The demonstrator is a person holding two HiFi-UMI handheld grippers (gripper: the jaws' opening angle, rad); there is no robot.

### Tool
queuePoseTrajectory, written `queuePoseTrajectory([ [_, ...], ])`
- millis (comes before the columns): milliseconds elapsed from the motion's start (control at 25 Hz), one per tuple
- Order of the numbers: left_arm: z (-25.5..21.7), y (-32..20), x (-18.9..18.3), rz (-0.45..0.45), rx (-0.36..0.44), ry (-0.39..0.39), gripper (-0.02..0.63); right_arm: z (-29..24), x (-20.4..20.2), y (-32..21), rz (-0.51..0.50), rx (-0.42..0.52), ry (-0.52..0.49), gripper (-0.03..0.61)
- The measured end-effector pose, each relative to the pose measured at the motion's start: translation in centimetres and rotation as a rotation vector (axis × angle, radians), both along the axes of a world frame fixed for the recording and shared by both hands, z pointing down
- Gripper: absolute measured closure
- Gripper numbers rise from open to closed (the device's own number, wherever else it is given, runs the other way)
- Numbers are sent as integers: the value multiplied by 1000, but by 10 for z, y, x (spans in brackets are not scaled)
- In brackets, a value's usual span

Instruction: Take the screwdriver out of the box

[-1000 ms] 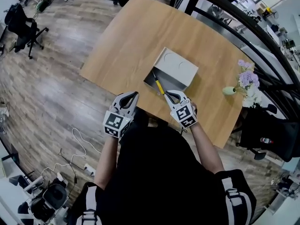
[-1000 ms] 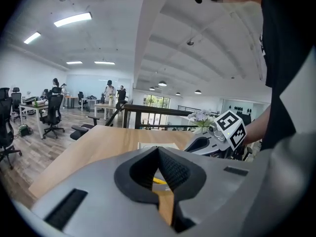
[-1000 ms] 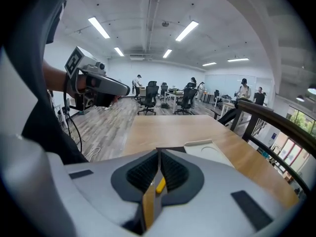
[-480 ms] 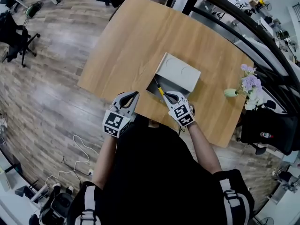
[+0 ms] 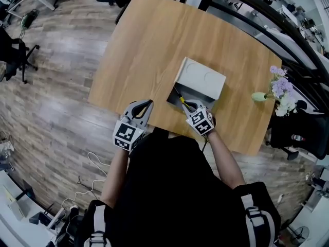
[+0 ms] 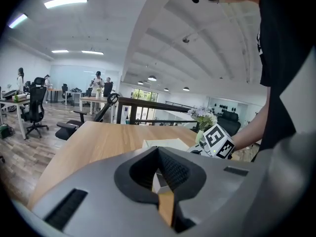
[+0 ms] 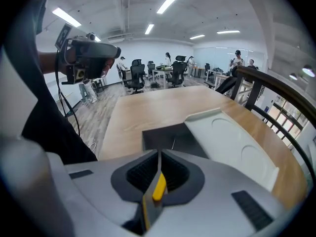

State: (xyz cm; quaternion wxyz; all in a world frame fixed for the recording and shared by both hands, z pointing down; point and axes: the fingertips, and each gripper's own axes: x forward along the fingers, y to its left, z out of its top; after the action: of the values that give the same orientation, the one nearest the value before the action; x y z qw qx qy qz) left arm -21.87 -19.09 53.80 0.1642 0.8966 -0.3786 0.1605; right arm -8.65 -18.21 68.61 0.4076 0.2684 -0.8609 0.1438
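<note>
A grey box (image 5: 201, 81) lies on the wooden table (image 5: 149, 40), with its lid (image 7: 232, 142) slid back so the near end (image 7: 165, 138) is open. My right gripper (image 5: 189, 106) is at that open end, shut on the yellow handle of the screwdriver (image 5: 179, 97). The handle (image 7: 159, 186) shows pinched between the jaws in the right gripper view, and its dark far end points into the opening. My left gripper (image 5: 142, 107) hangs over the table's near edge, left of the box, shut with nothing in it. The left gripper's (image 6: 158, 152) own view shows the box (image 6: 165, 143) ahead.
A pale green vase with flowers (image 5: 277, 89) stands near the table's right edge, also seen as the vase (image 6: 202, 118) in the left gripper view. A dark railing (image 5: 272, 30) runs behind the table. Office chairs (image 7: 136, 75) and people stand farther off on the wood floor.
The head view has shifted slightly. The right gripper stays shut on the screwdriver at the box's open end and has edged a little closer to the box. The left gripper has not moved.
</note>
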Motion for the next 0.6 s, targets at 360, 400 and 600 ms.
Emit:
queuePoseTrajectory([
  [360,11,-1,-10,33,-23,-10,592,33,-1,-1,25,-76,58,549],
  [400,10,-1,-11,34,-23,-9,592,35,0,-1,33,-83,68,549],
  [600,7,-2,-11,38,-21,0,592,47,2,0,50,-111,110,549],
])
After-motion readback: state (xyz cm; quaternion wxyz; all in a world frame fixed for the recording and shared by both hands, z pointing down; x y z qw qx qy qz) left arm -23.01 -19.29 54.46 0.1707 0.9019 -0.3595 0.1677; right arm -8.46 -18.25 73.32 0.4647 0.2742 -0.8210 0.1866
